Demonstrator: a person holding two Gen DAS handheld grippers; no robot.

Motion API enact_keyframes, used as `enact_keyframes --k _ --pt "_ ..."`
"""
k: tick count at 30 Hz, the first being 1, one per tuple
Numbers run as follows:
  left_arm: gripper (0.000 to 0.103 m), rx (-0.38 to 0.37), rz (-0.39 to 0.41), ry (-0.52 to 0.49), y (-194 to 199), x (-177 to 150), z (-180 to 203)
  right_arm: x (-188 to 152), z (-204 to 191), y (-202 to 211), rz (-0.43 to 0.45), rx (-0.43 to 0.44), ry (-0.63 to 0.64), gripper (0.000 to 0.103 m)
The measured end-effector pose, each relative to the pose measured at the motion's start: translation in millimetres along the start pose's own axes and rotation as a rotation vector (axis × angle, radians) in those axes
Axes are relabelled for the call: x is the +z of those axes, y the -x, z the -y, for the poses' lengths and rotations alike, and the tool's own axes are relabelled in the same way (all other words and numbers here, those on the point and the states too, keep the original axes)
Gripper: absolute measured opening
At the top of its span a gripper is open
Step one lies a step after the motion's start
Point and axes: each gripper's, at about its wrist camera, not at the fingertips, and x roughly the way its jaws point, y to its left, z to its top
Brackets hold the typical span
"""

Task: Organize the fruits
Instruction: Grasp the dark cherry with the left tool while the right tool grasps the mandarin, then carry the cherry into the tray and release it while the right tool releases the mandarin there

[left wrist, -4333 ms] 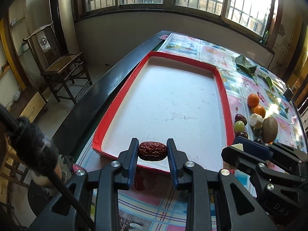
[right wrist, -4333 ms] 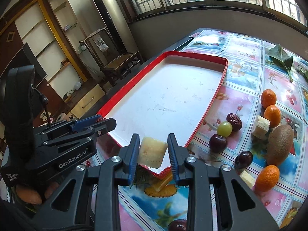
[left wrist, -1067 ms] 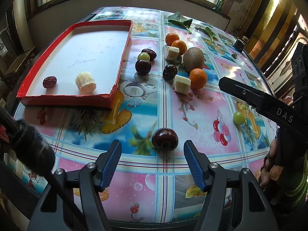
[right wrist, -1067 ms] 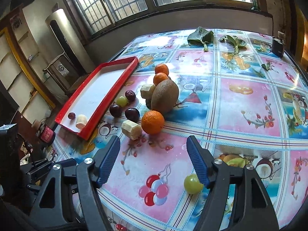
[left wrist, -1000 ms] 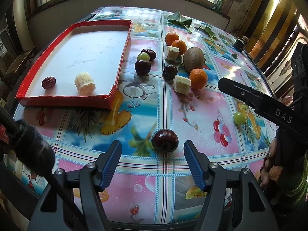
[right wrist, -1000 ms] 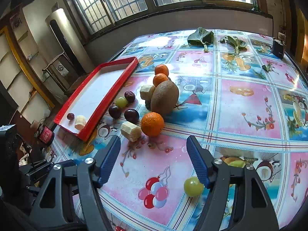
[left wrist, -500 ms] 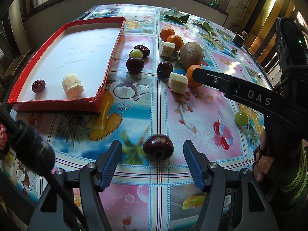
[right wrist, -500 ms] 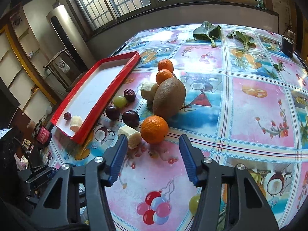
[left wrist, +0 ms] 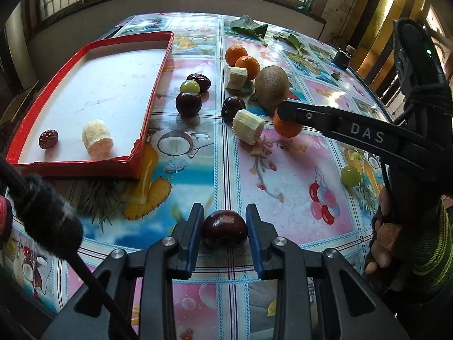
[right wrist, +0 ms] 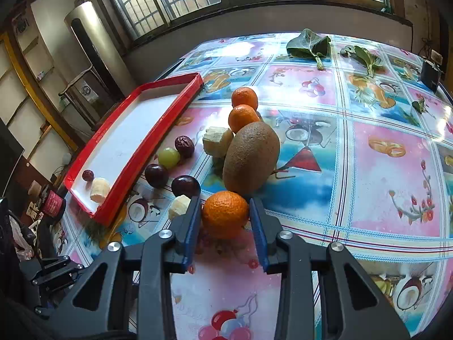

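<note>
left gripper (left wrist: 224, 228) is clamped on the round dark red cherry (left wrist: 224, 227), well short of the red-rimmed white tray (left wrist: 154, 85) | right gripper (right wrist: 225, 215) is clamped on the round orange tangerine (right wrist: 225, 214) near that tray | risk: smooth round fruit may be squirted out by uneven squeeze | change: both jaws have just been closing from wide apart onto the fruit

Both wrist views look steeply down along their own fingers, close over the table (left wrist: 297, 170). The left view faces the near edge; the right sits farther in. Both share the red tray (left wrist: 153, 90) (right wrist: 158, 130) at upper left and the fruit cluster mid-frame.
</note>
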Motion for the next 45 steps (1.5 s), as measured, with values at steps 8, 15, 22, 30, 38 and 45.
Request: enact_keyframes --k 8,15,22,30,38,45 --pt "0.03 0.012 0.065 0.021 26.3 5.3 -10.0 -3.5 0.0 36.7 0.064 0.034 -0.019 0.037" --pt "0.03 0.064 0.107 0.053 42.2 13.9 -26.5 2.7 -20.9 51.1 0.091 0.089 0.012 0.037" --pt "0.03 0.133 0.126 0.093 50.6 16.4 -48.4 7.3 -46.7 45.5 0.082 0.134 0.054 0.037" --pt "0.03 0.166 0.144 0.127 51.9 20.9 -70.0 8.3 -62.3 31.0 0.054 0.167 0.079 0.037" --pt "0.03 0.212 0.175 0.188 58.2 34.9 -102.1 15.5 -82.7 13.5 0.032 0.201 0.119 0.037" --pt "0.03 0.242 0.19 0.202 52.9 52.0 -116.3 27.3 -108.8 -7.7 0.018 0.246 0.158 0.037"
